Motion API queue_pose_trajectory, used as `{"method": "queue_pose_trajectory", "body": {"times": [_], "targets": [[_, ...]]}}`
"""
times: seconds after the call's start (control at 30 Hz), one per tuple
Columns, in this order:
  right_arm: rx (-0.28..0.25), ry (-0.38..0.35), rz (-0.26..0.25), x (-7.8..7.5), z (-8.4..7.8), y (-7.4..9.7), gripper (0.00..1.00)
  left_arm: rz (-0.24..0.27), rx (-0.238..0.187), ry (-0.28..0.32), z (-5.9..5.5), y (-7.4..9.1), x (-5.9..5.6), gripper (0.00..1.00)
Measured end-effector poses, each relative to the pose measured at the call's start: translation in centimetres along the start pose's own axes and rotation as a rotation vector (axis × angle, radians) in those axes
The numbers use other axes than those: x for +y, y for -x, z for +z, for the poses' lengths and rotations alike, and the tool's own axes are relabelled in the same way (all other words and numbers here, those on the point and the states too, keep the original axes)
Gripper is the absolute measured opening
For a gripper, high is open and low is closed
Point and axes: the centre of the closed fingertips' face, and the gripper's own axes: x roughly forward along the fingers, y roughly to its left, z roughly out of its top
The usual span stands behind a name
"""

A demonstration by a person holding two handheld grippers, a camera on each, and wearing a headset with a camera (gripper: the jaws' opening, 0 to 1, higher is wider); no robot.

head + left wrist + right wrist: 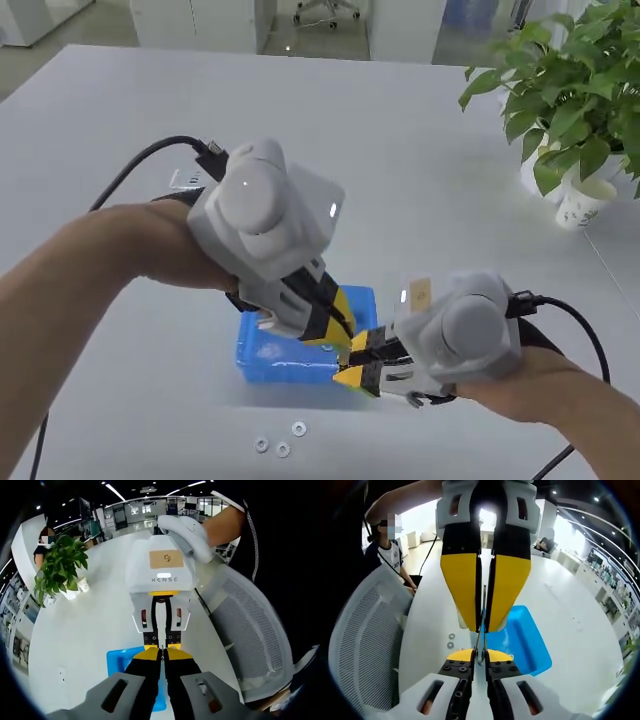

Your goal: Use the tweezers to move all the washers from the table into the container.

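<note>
My two grippers meet tip to tip just above the blue container (262, 355) on the grey table. The left gripper (342, 345) comes down from the upper left and the right gripper (345, 372) reaches in from the right. A thin metal pair of tweezers (481, 622) runs between the left gripper's yellow pads (462, 590) and ends in my right gripper (480, 656). Both grippers look shut on it. Three small washers (283, 445) lie on the table in front of the container, and two washers (450, 641) show beside it. The left gripper (162, 653) faces the right gripper (162, 642).
A potted plant (570, 90) and a white cup (583, 203) stand at the table's far right. A mesh office chair (365, 640) sits at the table's near side, with a person (390, 550) behind it. Cables trail from both grippers.
</note>
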Motion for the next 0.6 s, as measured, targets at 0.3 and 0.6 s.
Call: {"method": "queue_pose_trajectory", "body": {"times": [0.3, 0.6], "targets": [[-0.007, 0.007, -0.011, -1.7, 0.3, -0.5, 0.1, 0.024, 0.011, -0.006, -0.6, 0.4, 1.5, 0.06], [-0.002, 0.014, -0.026, -3.7, 0.0, -1.8, 0.1, 0.038, 0.028, -0.014, -1.8, 0.1, 3.2, 0.06]]}}
